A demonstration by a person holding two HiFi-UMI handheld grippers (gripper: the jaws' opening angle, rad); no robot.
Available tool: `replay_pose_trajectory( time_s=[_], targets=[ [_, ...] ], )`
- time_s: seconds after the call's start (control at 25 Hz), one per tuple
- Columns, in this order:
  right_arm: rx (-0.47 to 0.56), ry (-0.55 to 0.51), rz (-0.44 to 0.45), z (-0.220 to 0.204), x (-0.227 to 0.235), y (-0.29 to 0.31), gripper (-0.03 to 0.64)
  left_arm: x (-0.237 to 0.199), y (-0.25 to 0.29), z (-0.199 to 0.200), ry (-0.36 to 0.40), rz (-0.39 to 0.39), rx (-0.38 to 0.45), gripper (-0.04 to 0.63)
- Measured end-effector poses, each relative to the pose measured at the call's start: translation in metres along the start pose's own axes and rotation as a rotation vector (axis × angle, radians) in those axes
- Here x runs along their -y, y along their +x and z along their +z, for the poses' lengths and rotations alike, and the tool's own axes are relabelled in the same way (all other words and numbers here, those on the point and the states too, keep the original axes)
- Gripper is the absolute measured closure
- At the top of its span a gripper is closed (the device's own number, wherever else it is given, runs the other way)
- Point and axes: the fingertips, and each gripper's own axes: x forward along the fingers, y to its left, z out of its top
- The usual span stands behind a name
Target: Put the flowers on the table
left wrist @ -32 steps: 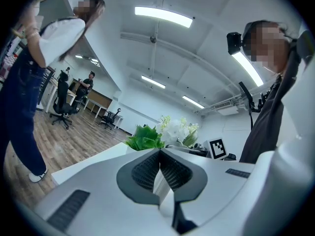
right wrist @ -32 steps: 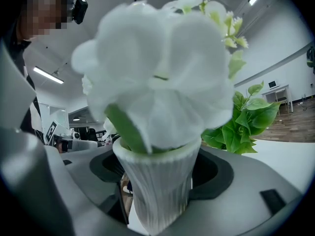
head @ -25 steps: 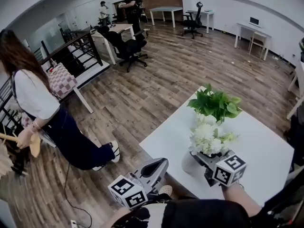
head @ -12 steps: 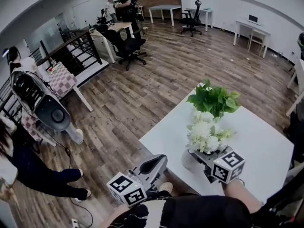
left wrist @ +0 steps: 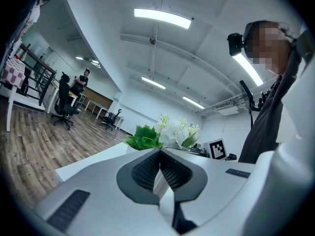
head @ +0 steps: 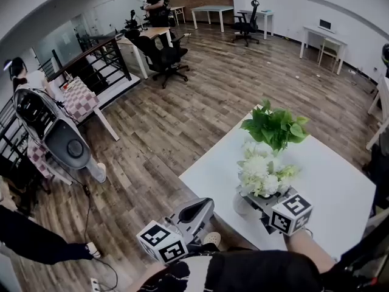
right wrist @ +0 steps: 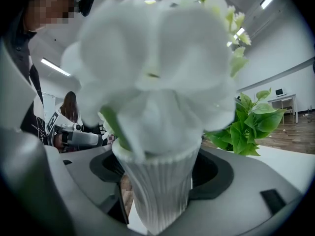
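1. The flowers [head: 261,174], white blooms in a ribbed white vase [right wrist: 156,191], stand between the fingers [right wrist: 220,175] of the right gripper [head: 255,203]. The fingers are clamped on the vase's body below its rim.
2. The vase is over the near edge of the white bench [head: 331,190]; I cannot tell whether its base touches.
3. Best, I judge, to hold it upright and set the base flat a little further in from the edge. Then part the fingers and back out level, under the blooms.
4. A green leafy plant [head: 275,128] stands just beyond the fingers, close to the blooms, so pushing forward risks a knock.
5. The left gripper [head: 196,212] hangs off the bench to the left, its fingers [left wrist: 143,170] pressed together on nothing, out of the way.
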Motion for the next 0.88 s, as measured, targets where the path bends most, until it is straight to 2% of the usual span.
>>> replay_pose_trajectory(
  time_s=[0.28,0.88],
  targets=[
    [-0.015,-0.041,0.027,-0.005,-0.013,0.005,0.247,-0.001,-0.003,-0.002,-0.002,0.003,0.004,0.584],
    [-0.002,-0.080,0.023,-0.010,-0.022,-0.001,0.247,0.004,-0.016,-0.007,0.004,0.005,0.013,0.584]
  ],
)
